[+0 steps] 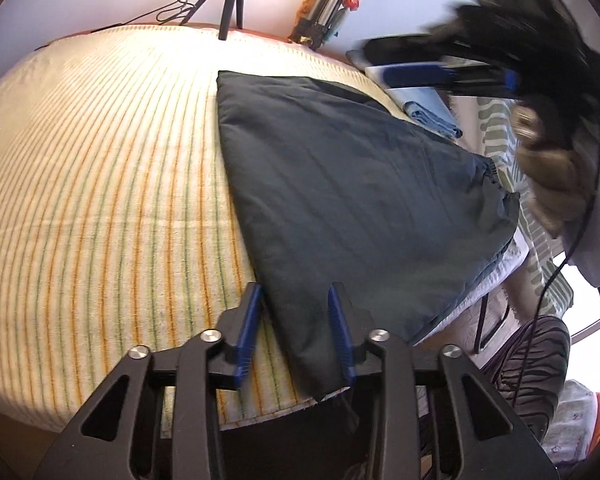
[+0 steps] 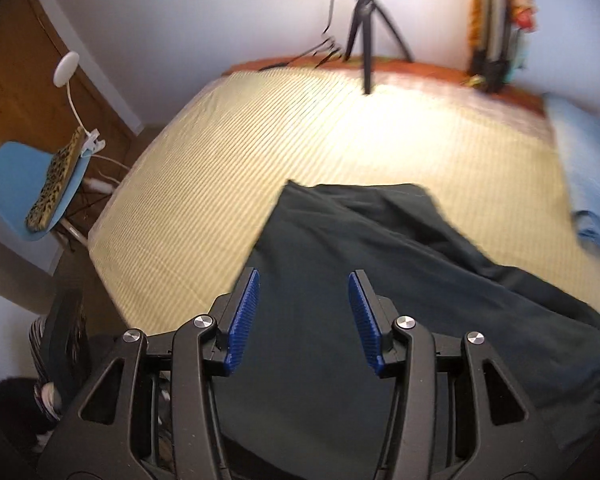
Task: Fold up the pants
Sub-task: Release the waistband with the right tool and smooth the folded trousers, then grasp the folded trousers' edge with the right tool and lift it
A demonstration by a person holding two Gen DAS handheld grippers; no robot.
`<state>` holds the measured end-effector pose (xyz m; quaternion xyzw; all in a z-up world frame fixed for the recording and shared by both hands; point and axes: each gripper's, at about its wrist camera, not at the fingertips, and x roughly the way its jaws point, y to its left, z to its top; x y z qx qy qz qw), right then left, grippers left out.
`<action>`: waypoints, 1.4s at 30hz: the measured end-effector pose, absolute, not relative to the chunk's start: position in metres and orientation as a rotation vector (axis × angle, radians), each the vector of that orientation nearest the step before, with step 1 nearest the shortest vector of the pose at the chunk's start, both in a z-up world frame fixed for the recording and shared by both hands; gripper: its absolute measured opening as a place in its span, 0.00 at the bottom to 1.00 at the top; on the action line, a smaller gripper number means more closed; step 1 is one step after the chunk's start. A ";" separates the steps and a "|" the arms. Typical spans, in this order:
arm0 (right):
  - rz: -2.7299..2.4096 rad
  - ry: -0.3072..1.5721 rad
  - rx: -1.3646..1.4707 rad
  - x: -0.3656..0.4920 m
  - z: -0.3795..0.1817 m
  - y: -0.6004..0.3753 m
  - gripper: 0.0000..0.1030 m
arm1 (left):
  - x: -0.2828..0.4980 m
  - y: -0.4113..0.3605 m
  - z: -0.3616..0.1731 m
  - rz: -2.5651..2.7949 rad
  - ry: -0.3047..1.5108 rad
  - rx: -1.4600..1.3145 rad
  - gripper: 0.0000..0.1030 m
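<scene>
Pants (image 1: 340,200): one pair, dark, folded into a flat wedge lying on the bed (image 1: 100,184). In the left wrist view they run from a narrow end at 6 o'clock up to a square edge near 12, with a gathered waistband at 3 o'clock by the bed's edge. In the right wrist view they fill the lower middle and spread to 4 o'clock.

Left gripper (image 1: 296,292): one, low at 6 o'clock, jaws part open and straddling the narrow end of the pants. Cloth lies between the blue pads (image 1: 247,330), but the pads stand apart from it on both sides, so no grip shows.

Right gripper (image 2: 303,280): one, jaws about half open above the pants with nothing held between them. In the left wrist view it shows as a dark motion-blurred shape at 2 o'clock, held by a hand (image 1: 548,160).

Bed cover: one, cream with thin orange and green stripes, wrinkle-free around the pants.

Folded blue cloth (image 1: 432,114): a small pile at 2 o'clock of the pants, on the bed; the count of pieces is unclear.

Tripod (image 2: 366,32): one, black, standing at the far edge of the bed at 12 o'clock, with a cable trailing beside it.

Chair (image 2: 16,188): one, blue, at 9 o'clock off the bed, carrying one leopard-print item (image 2: 56,180). A white clip lamp (image 2: 66,68) sits just beside it.

No containers in view.
</scene>
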<state>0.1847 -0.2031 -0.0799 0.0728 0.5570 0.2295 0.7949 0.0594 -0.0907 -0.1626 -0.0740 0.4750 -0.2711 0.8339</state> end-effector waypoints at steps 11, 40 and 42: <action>0.466 1.348 0.066 0.224 -0.128 -0.126 0.47 | 0.054 -0.096 -0.154 -0.634 0.924 -0.202 0.19; 0.331 1.463 -0.134 0.252 -0.163 -0.095 0.07 | 0.051 -0.099 -0.151 -0.620 0.924 -0.195 0.48; 0.345 1.446 -0.092 0.253 -0.158 -0.103 0.07 | 0.055 -0.096 -0.156 -0.592 0.960 -0.204 0.53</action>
